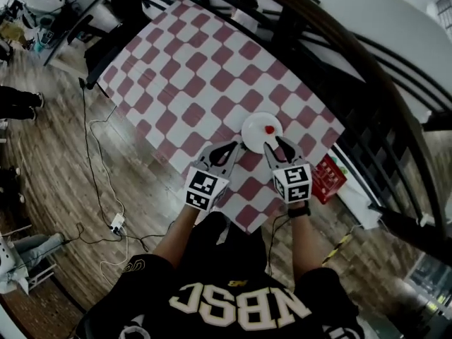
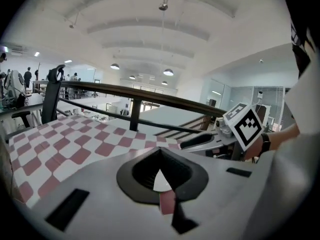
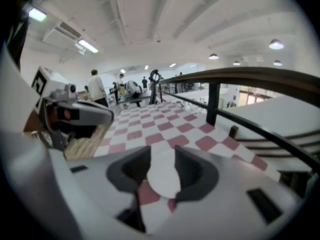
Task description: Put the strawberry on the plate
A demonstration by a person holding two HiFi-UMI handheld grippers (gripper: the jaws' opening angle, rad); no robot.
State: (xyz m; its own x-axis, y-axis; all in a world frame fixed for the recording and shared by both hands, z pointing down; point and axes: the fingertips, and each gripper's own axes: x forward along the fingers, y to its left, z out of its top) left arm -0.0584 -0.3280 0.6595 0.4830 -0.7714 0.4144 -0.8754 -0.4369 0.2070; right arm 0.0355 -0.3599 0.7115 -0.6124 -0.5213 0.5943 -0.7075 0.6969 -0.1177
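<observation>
A small red strawberry (image 1: 269, 129) lies on the white plate (image 1: 254, 127), a little right of its middle, on the red-and-white checked table (image 1: 191, 76). My right gripper (image 1: 276, 144) stands open at the plate's near edge, just short of the strawberry, with nothing between its fingers. In the right gripper view the right gripper (image 3: 161, 155) shows a gap with the plate (image 3: 162, 176) below it. My left gripper (image 1: 236, 146) rests at the plate's near-left edge. Seen in the left gripper view, the left gripper (image 2: 160, 152) has its tips together and empty.
A black railing (image 1: 339, 62) runs along the table's far and right sides. A red crate (image 1: 328, 179) sits beyond the table's right corner. Cables and a power strip (image 1: 116, 223) lie on the wooden floor at the left. People stand far off.
</observation>
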